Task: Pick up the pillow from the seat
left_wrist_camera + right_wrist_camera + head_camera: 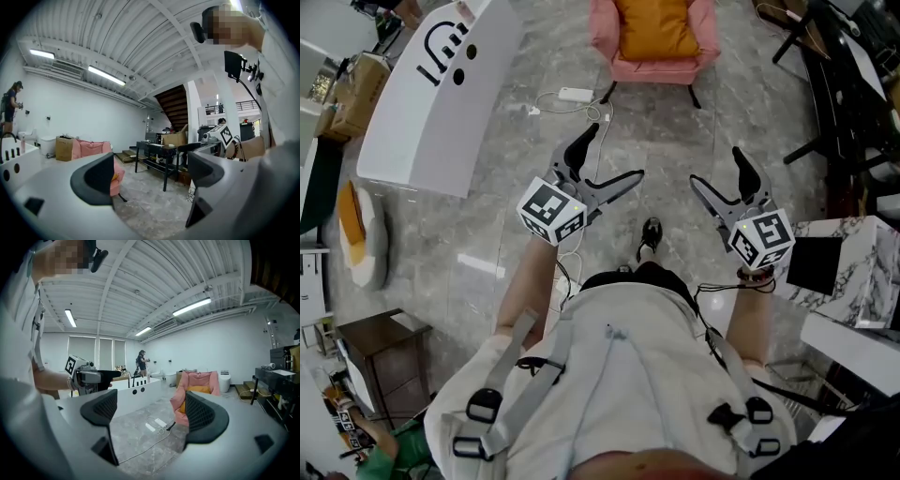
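Note:
An orange pillow (654,28) lies on the seat of a pink armchair (656,67) at the top of the head view, well ahead of both grippers. My left gripper (616,150) is held above the floor, open and empty. To its right, the right gripper (715,167) is also open with nothing between its jaws. In the right gripper view the open jaws (150,411) frame the floor, with the pillow (199,390) on the armchair (199,378) beyond the right jaw. The left gripper view (150,173) shows the armchair (89,150) behind its left jaw.
A white tub-like unit (441,94) stands at the far left. A white power strip (575,95) with a cable lies on the floor before the chair. Black furniture (853,84) and a marble block (853,262) sit to the right. A dark side table (380,347) stands at the lower left.

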`<state>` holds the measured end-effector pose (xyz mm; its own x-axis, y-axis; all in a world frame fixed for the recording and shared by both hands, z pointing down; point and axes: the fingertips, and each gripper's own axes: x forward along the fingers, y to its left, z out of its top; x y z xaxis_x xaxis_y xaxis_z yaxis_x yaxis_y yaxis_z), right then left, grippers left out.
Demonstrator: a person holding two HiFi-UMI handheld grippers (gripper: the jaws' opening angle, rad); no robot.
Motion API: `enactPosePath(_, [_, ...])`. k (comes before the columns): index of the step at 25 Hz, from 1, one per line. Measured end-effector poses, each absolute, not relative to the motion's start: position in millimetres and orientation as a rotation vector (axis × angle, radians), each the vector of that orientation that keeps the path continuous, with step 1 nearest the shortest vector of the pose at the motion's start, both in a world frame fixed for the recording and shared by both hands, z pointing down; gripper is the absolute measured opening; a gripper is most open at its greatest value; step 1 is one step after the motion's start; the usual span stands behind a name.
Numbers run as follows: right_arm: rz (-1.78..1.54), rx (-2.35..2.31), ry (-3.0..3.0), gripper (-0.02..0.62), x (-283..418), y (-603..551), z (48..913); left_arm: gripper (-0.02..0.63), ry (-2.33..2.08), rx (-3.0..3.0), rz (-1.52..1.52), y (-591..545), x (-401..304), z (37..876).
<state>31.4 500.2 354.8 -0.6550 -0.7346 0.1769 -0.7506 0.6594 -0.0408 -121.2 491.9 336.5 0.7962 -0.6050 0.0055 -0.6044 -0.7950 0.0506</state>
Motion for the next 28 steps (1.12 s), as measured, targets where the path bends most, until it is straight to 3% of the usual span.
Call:
enactPosePath(12, [0.345,1.070,-2.720,0.457,85.0,367.3,388.2,0.585,-0.933,2.737,0.081,358.8,-70.1,375.4])
enactPosePath(21, [0.458,0.980,-2.780,0.486,82.9,314.9,393.8,0.589,-0.954,2.648,0.236,328.4,-66.6,400.2])
enactPosePath(28, [0.425,1.034,-2.747,0.486,88.8,279.9,394.3,0.589,-0.912,2.669,0.183,285.9,-64.4,400.3])
